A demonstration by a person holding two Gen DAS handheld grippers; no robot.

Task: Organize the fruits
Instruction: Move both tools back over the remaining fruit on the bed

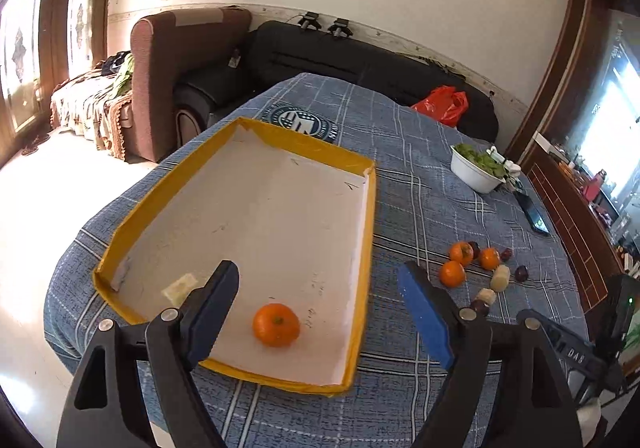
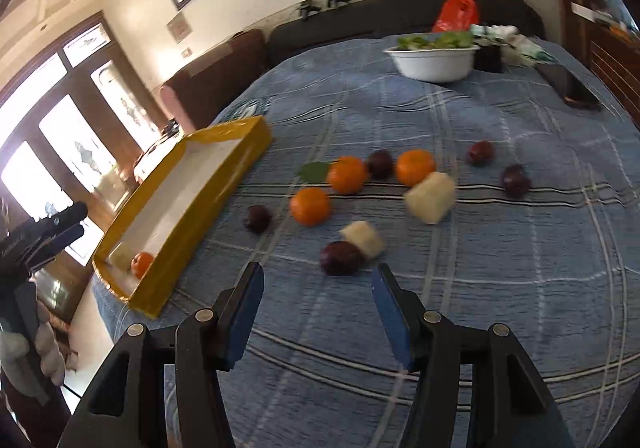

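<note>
A yellow-rimmed tray (image 1: 370, 207) with a white floor lies on the blue plaid cloth. One orange (image 1: 276, 324) rests in its near end, with a pale fruit chunk (image 1: 180, 286) left of it. My left gripper (image 1: 320, 280) hangs open above that end, nothing between its fingers. To the tray's right sits a loose cluster: three oranges (image 2: 310, 206), several dark plums (image 2: 341, 258) and two pale chunks (image 2: 431, 197). My right gripper (image 2: 318, 282) is open and empty, just short of the nearest plum. The tray (image 2: 180, 224) also shows at the left of the right wrist view.
A white bowl of greens (image 2: 434, 65) stands at the far side of the table, a dark phone (image 2: 574, 87) to its right. A red bag (image 2: 456, 13) lies on the black sofa behind. The table's edge drops off left of the tray.
</note>
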